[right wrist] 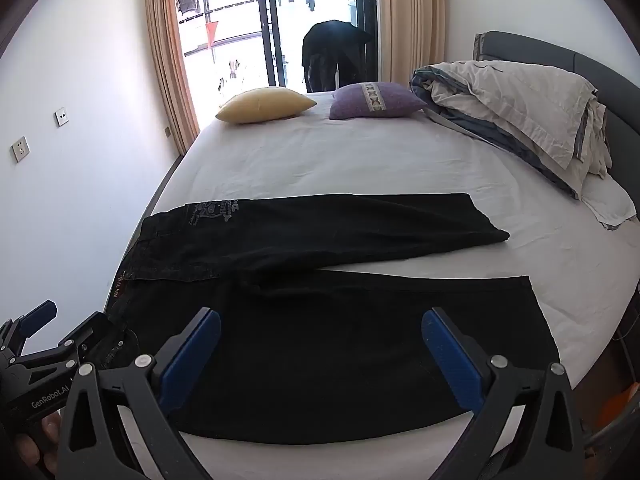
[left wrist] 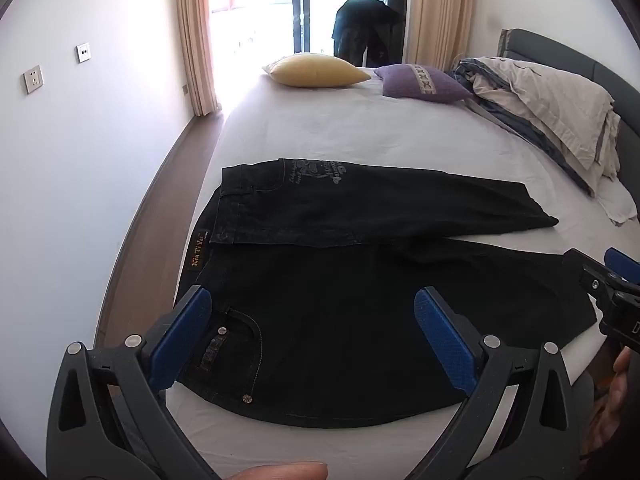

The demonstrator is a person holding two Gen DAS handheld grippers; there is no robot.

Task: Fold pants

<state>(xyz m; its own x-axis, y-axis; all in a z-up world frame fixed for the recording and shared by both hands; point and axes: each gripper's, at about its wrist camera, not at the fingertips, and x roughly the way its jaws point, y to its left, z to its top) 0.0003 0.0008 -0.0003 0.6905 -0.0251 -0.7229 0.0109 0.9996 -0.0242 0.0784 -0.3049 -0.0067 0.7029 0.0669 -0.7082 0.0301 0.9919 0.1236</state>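
Note:
Black jeans (left wrist: 340, 300) lie spread flat on the white bed (left wrist: 340, 132), waist at the left, both legs running to the right. They also show in the right wrist view (right wrist: 340, 340). My left gripper (left wrist: 312, 336) is open and empty, hovering above the waist and front pocket of the near leg. My right gripper (right wrist: 320, 356) is open and empty above the near leg, toward its hem. The right gripper shows at the right edge of the left wrist view (left wrist: 612, 280). The left gripper shows at the lower left of the right wrist view (right wrist: 60, 332).
A yellow pillow (left wrist: 316, 70) and a purple pillow (left wrist: 424, 82) lie at the far end of the bed. A bundled grey-white duvet (left wrist: 552, 116) sits by the headboard at the right. The bed's left edge drops to a wooden floor (left wrist: 152, 208) along a white wall.

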